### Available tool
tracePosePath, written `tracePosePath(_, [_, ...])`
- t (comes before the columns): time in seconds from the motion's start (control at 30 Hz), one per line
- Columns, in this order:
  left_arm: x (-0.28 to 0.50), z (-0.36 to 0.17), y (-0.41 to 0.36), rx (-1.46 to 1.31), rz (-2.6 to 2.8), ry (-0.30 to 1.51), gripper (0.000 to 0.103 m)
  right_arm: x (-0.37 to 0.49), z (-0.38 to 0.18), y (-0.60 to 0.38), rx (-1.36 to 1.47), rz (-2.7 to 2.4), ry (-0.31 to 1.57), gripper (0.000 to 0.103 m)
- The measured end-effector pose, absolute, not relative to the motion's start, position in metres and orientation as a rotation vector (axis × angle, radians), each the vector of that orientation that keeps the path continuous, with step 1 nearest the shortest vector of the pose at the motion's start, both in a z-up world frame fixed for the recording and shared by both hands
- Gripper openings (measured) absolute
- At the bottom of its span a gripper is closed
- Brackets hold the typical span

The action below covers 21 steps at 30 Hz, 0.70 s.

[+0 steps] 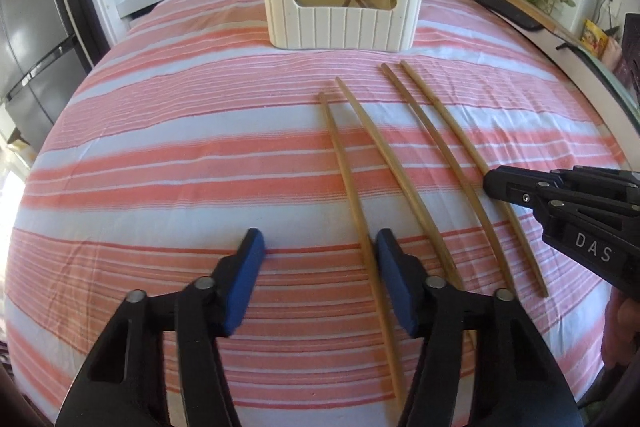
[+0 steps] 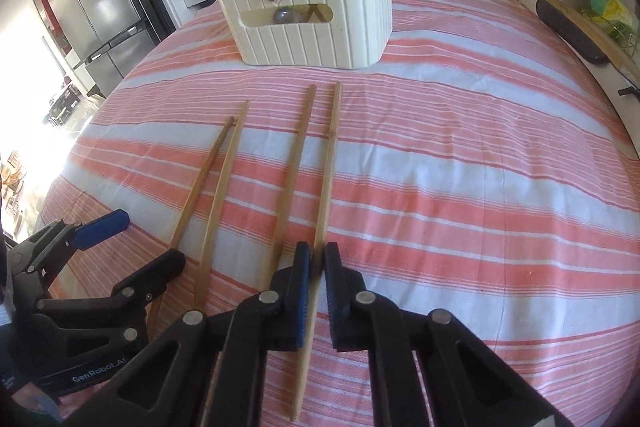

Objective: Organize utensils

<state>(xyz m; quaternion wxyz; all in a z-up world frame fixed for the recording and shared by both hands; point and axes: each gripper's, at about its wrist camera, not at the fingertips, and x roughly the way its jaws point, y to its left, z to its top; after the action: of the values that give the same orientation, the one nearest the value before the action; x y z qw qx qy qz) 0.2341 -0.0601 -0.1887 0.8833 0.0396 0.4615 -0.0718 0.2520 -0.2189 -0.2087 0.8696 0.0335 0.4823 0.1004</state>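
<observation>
On the striped cloth [image 1: 180,163], four chopsticks [image 1: 434,163] are lying side by side, long axes running near to far toward the white holder [image 1: 340,15]. Right gripper [image 2: 318,267] is clamping the rightmost chopstick [image 2: 326,187]; left gripper [image 1: 320,247] is hanging spread over the leftmost.

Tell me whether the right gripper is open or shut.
Shut on the rightmost chopstick: the right gripper has its fingers pressed against the stick from both sides.
</observation>
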Motion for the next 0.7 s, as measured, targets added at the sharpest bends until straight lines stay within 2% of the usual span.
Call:
tracePosePath(0.03, [0.234, -0.188, -0.062, 0.094, -0.150, 0.958, 0.030, 0.251, -0.209, -0.219, 0.067, 0.206, 1.005, 0.007])
tracePosePath(0.07, [0.234, -0.187, -0.062, 0.102, -0.153, 0.959, 0.015, 0.250, -0.208, -0.220, 0.062, 0.195, 1.001, 0.007])
tracePosePath(0.1, [0.235, -0.187, -0.060, 0.105, -0.152, 0.962, 0.007, 0.249, -0.208, -0.221, 0.062, 0.182, 0.997, 0.006])
tracePosePath(0.53, [0.229, -0.190, 0.001, 0.122, -0.091, 0.965, 0.007, 0.195, -0.209, -0.280, 0.078, -0.027, 0.982, 0.006])
tracePosePath(0.67, [0.228, -0.189, 0.019, 0.117, -0.085, 0.971, 0.010, 0.184, -0.207, -0.289, 0.062, -0.044, 0.989, 0.007])
tracePosePath(0.7, [0.228, -0.189, 0.023, 0.111, -0.087, 0.976, 0.020, 0.182, -0.206, -0.289, 0.065, -0.041, 0.990, 0.008])
